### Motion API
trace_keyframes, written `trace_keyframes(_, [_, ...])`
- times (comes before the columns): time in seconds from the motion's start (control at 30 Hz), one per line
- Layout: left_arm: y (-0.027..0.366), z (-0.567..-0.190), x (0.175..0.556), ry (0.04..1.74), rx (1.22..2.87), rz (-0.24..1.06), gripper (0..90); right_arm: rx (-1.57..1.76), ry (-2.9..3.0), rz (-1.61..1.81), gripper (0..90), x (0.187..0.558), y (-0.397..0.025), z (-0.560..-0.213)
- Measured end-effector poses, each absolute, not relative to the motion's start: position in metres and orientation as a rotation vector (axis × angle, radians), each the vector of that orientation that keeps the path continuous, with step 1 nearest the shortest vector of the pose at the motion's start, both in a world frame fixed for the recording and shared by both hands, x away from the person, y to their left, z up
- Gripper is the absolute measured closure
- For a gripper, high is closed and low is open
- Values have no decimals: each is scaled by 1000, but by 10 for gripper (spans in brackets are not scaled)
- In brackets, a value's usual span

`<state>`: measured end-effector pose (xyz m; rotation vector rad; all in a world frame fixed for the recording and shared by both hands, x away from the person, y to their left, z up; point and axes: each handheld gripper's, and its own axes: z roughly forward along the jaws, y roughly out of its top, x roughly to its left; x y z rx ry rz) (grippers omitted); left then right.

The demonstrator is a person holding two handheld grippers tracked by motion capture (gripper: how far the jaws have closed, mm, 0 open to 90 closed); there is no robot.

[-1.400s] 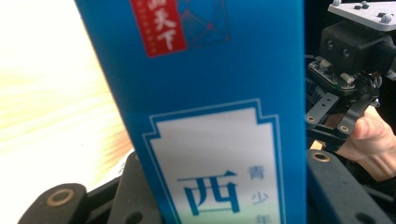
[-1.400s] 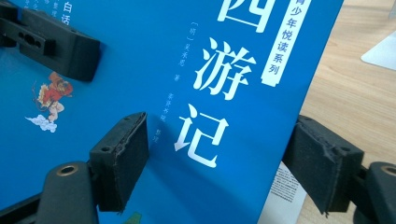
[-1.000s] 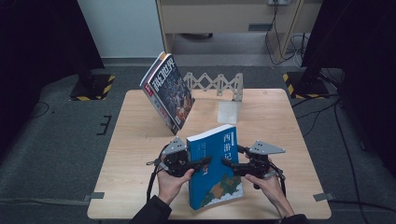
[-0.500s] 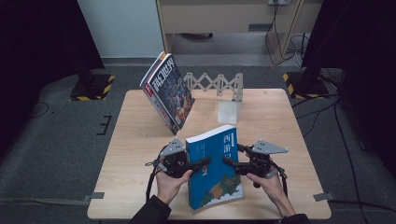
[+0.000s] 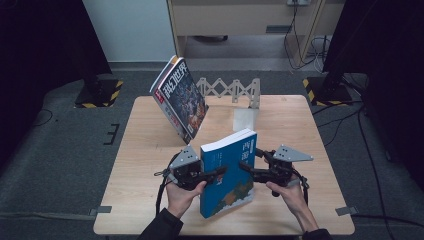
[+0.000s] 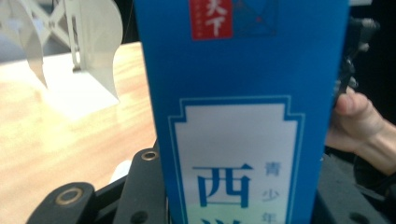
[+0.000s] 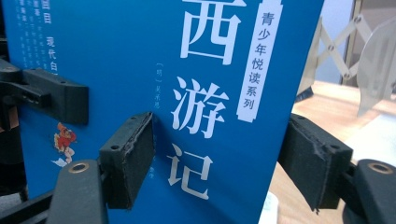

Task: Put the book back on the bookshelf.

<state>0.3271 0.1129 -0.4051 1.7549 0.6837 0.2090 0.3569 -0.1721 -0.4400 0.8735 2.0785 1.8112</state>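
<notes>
Clamping the blue book (image 5: pixel 230 175) by opposite edges, left gripper (image 5: pixel 218 172) and right gripper (image 5: pixel 243 169) (bare table (image 5: pixel 145 150) around).

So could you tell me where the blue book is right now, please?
In the high view the blue book stands near the table's front edge, held between the left gripper and right gripper, in front of the leaning magazine.
</notes>
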Motion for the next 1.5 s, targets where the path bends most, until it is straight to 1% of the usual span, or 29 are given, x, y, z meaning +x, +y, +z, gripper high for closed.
trace_keyframes(0.17, [113,-402,327,639,1762,251,612,850,2061,1813,287,358,-172,-435])
trace_keyframes(0.3, [114,-404,329,647,1751,245,612,848,2060,1813,287,360,-171,-435])
trace_keyframes(0.53, [116,-410,320,657,1735,253,611,824,2073,1820,300,357,-171,-435])
trace_keyframes(0.7, [120,-416,315,684,1725,253,611,825,2083,1842,309,355,-170,-440])
trace_keyframes(0.87, [125,-419,314,674,1721,239,611,833,2155,1824,293,355,-168,-452])
trace_keyframes(0.93, [126,-420,313,675,1720,242,609,828,2153,1834,299,355,-167,-454])
trace_keyframes(1.07, [126,-425,309,694,1702,255,604,835,2158,1846,333,354,-169,-456])
trace_keyframes(1.3, [127,-427,308,734,1676,269,591,805,2169,1830,335,352,-165,-458])
trace_keyframes(1.5, [121,-428,307,731,1658,301,584,799,2170,1835,337,351,-166,-458])
